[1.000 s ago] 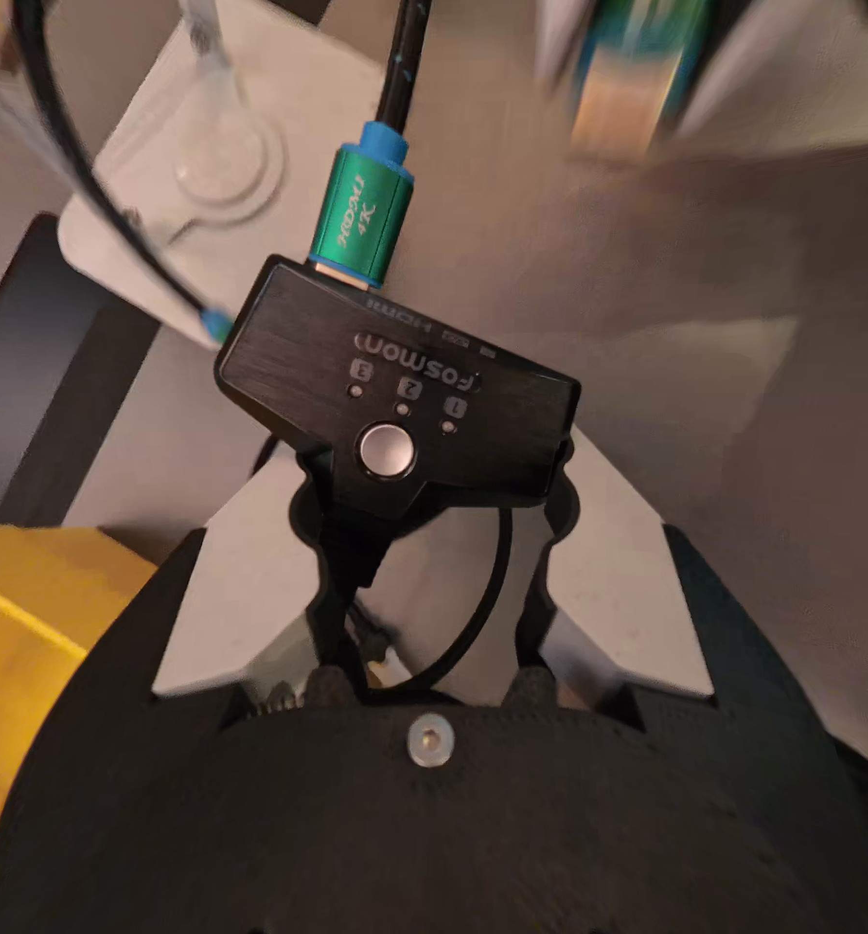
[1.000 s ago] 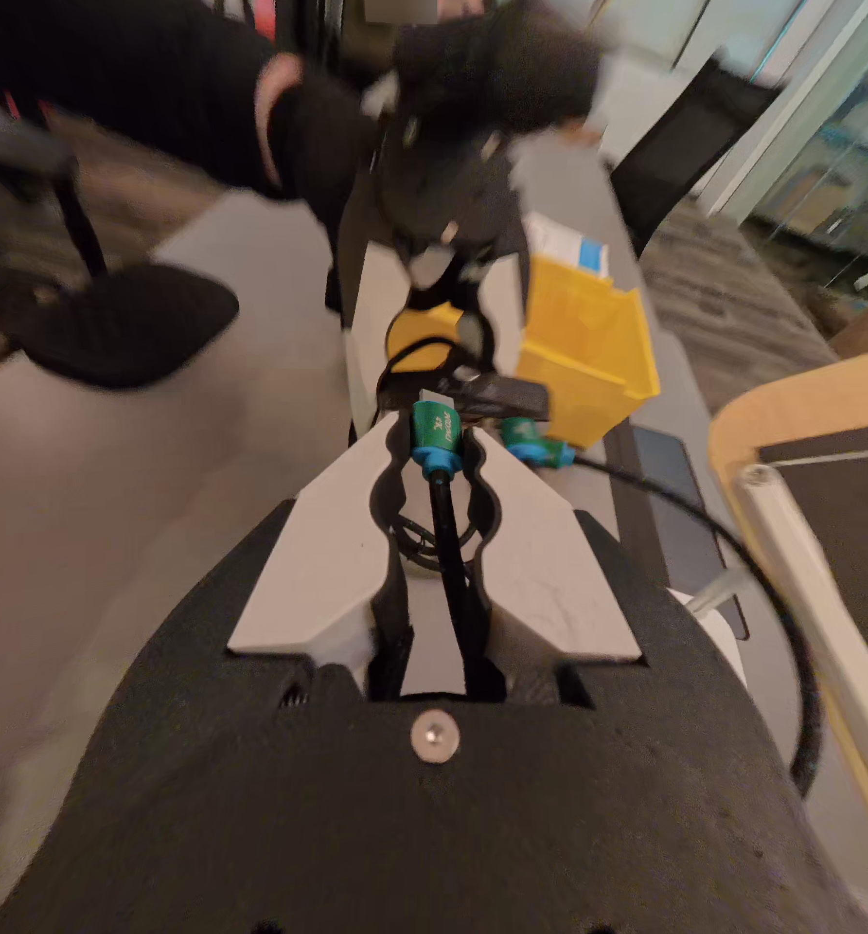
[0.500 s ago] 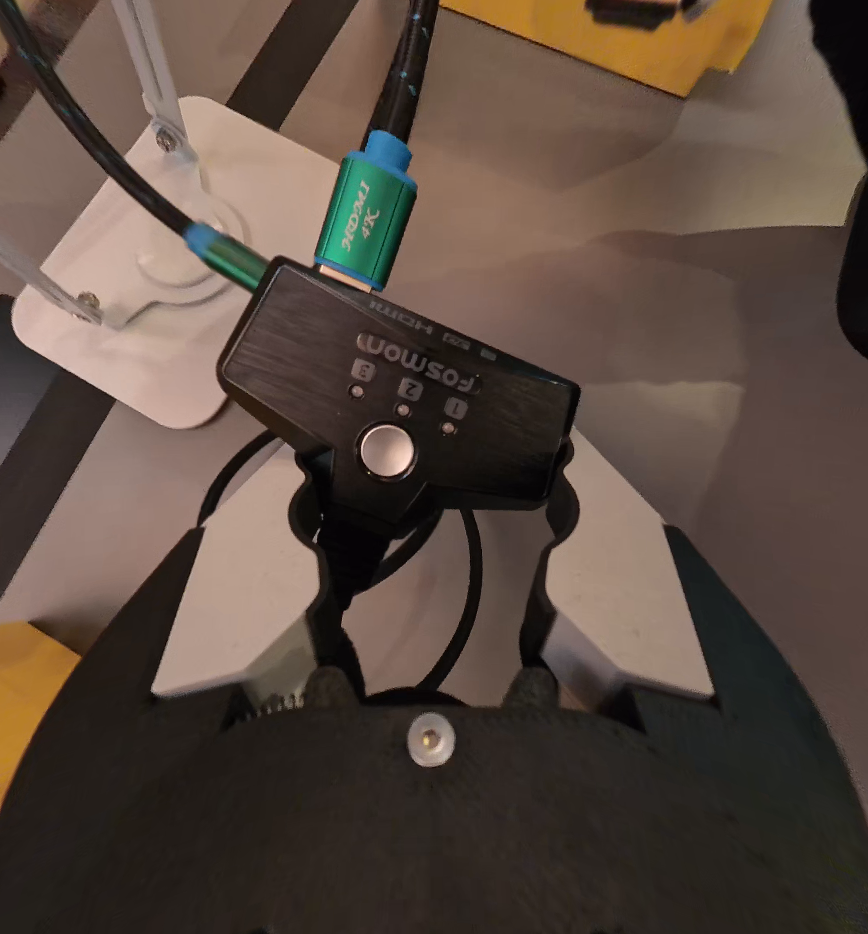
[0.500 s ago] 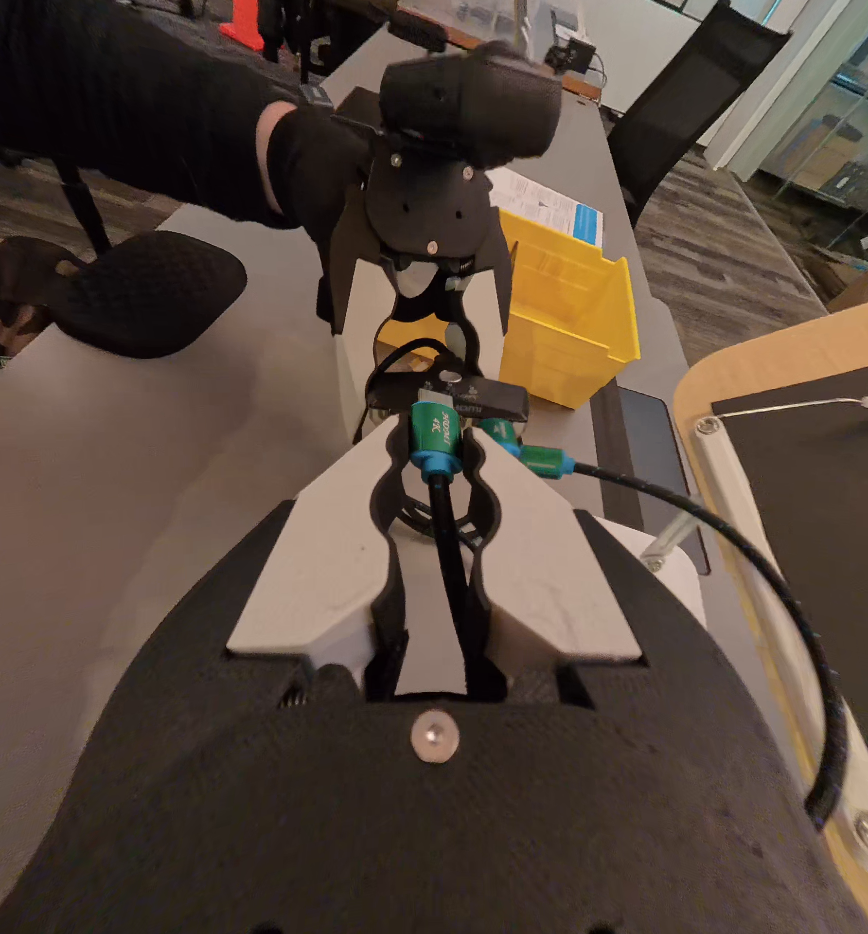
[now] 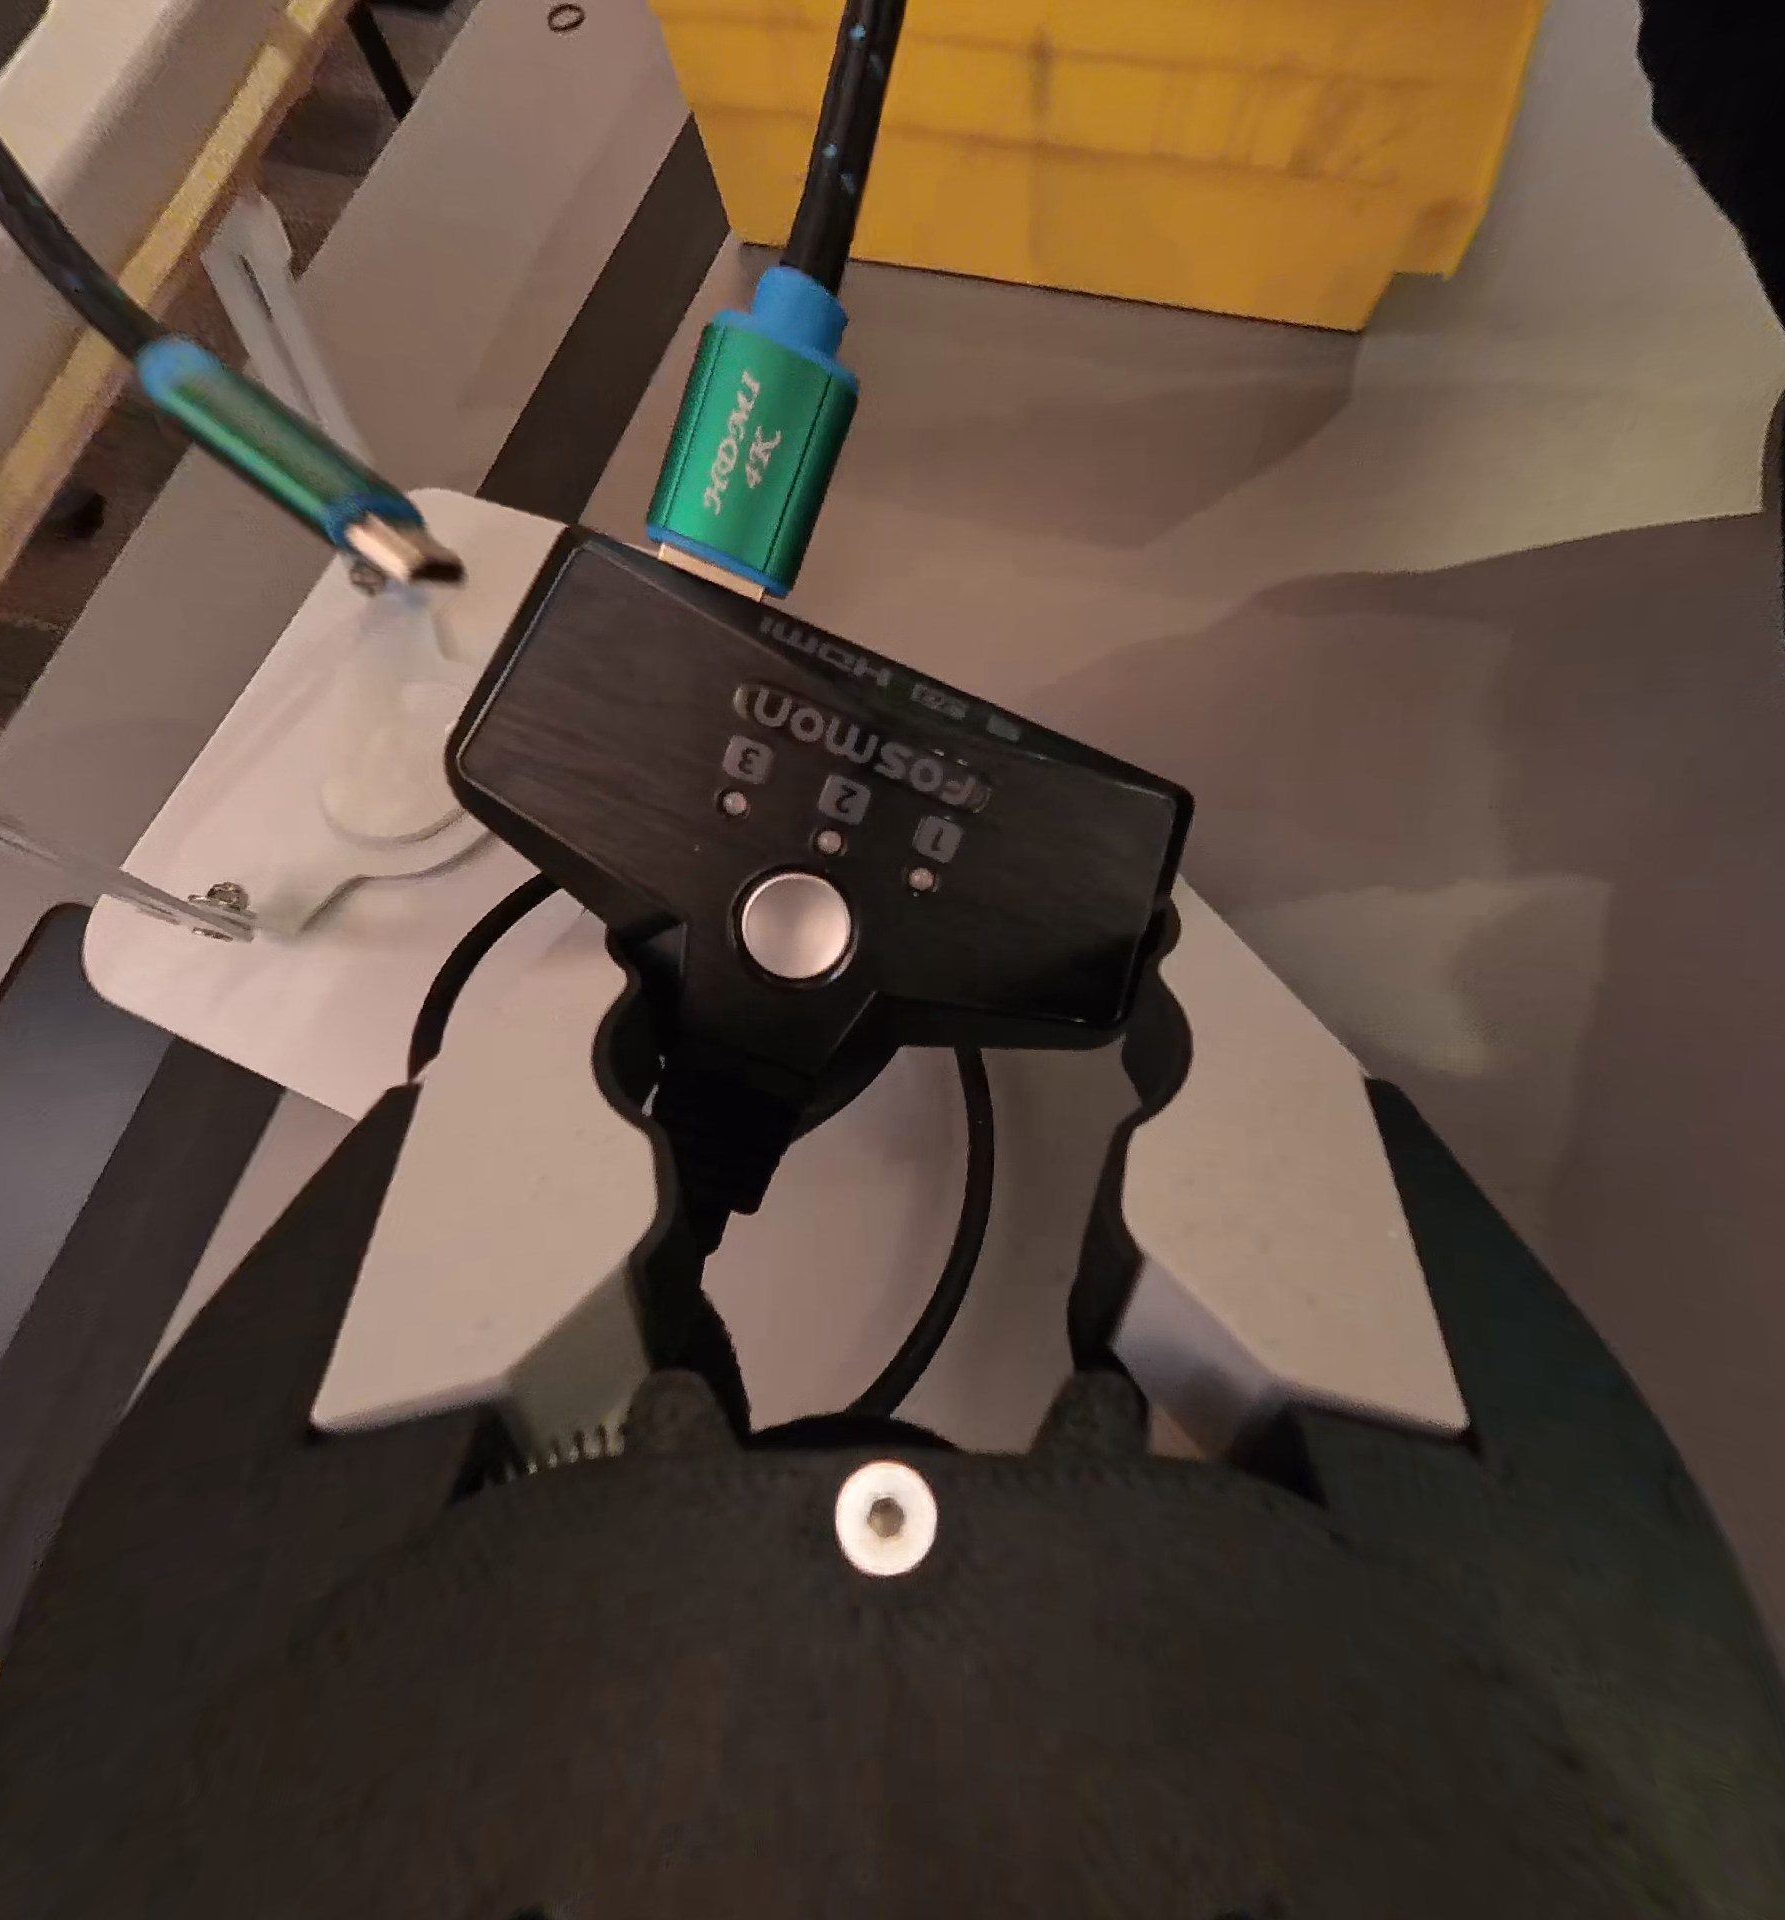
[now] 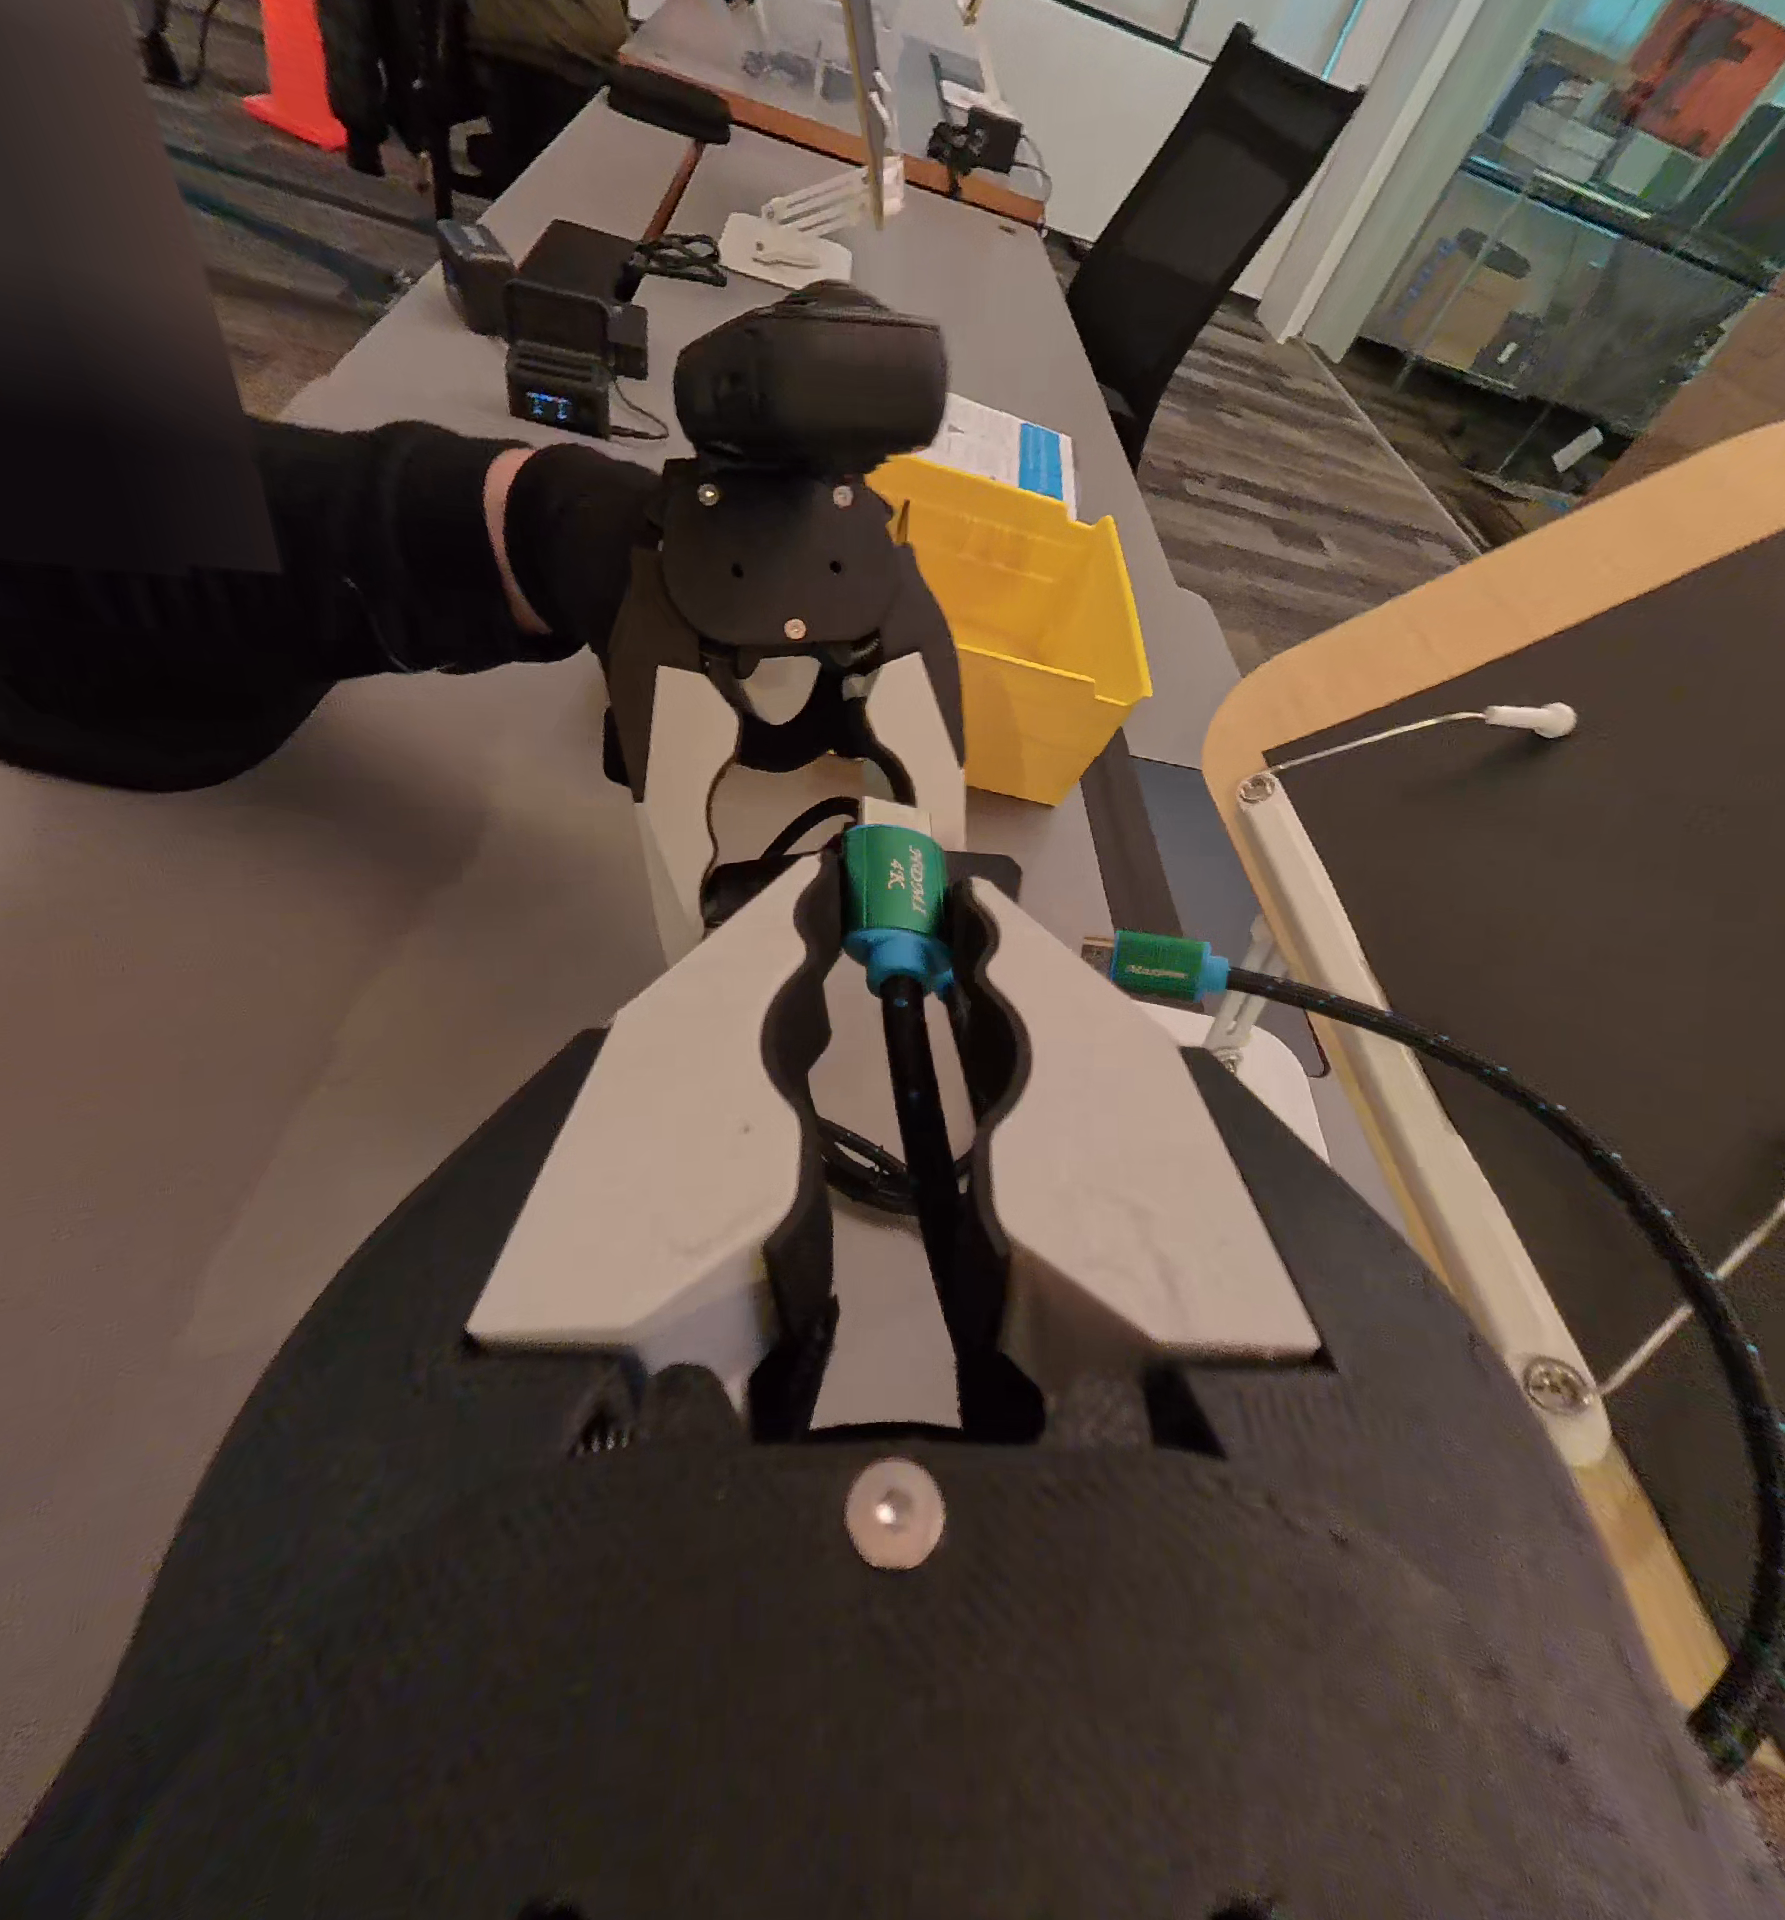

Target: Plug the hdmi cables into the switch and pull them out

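- Altogether, two hand-held grippers, one black HDMI switch and two green HDMI plugs show above a grey table (image 6: pixel 192 1039).
- The left hand-held gripper (image 5: pixel 883 1013) pinches the switch (image 5: pixel 815 821) at its narrow rear end, its two pale fingers (image 5: pixel 514 1247) pressed against the sides. A thin black lead loops down from the back of the switch between them.
- The top of the switch carries one round silver button (image 5: pixel 796 927) and three small numbered indicator dots.
- The first plug (image 5: pixel 753 457), green with a blue collar and a braided black cable, sits at the switch's far edge, apparently seated in a port.
- In the right wrist view, the right hand-held gripper (image 6: pixel 893 914) pinches this same plug (image 6: pixel 886 878) between its fingertips, with the cable running back between the fingers.
- The second plug (image 5: pixel 285 457) hangs free to the left of the switch, its metal tip bare, close to the corner but not touching it. In the right wrist view it (image 6: pixel 1163 966) floats at the right, its cable curving away in a wide arc.
- One yellow bin (image 6: pixel 1033 634) stands on the table beyond the switch.
- A black-sleeved, gloved hand (image 6: pixel 566 551) holds the left hand-held gripper (image 6: pixel 794 769), seen head-on.
- One white stand base (image 5: pixel 244 831) lies on the table beneath the loose plug.
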`<action>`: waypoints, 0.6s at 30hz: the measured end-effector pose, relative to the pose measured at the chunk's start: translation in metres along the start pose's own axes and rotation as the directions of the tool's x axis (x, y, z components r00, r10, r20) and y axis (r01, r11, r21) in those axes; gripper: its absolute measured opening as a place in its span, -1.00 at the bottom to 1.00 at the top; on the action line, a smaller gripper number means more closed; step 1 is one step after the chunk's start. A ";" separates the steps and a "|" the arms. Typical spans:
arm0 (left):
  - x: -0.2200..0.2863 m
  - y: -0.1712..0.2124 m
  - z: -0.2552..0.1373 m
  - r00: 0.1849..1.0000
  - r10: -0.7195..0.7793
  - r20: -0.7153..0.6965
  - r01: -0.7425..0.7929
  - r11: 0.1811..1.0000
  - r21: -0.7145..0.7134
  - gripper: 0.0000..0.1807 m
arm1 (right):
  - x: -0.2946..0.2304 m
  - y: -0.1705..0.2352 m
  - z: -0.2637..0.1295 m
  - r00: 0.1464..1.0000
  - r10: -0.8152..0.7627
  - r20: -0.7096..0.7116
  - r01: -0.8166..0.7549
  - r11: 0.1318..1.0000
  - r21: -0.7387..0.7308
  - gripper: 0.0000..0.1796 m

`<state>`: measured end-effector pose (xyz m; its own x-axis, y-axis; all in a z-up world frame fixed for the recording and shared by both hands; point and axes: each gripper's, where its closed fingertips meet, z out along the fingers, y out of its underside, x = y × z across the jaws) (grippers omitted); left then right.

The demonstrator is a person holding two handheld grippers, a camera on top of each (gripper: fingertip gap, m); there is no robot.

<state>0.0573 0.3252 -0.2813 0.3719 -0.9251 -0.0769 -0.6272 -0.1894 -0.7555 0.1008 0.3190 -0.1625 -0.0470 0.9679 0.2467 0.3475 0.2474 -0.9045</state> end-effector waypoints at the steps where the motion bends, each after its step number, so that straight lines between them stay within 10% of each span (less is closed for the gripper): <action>1: 0.001 0.002 0.000 1.000 -0.001 -0.014 0.001 1.000 0.009 0.01 | 0.002 0.001 -0.001 1.000 0.009 -0.005 -0.009 1.000 0.001 -0.79; 18: -0.001 0.021 -0.019 0.997 0.067 -0.022 -0.069 0.996 -0.056 0.01 | 0.014 -0.035 -0.089 0.953 0.052 -0.300 -0.052 0.999 0.010 -0.80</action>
<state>0.0307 0.3157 -0.2841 0.3140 -0.9426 -0.1137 -0.6883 -0.1435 -0.7111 0.1713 0.3197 -0.0967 0.2539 0.9220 0.2922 0.3403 0.1976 -0.9193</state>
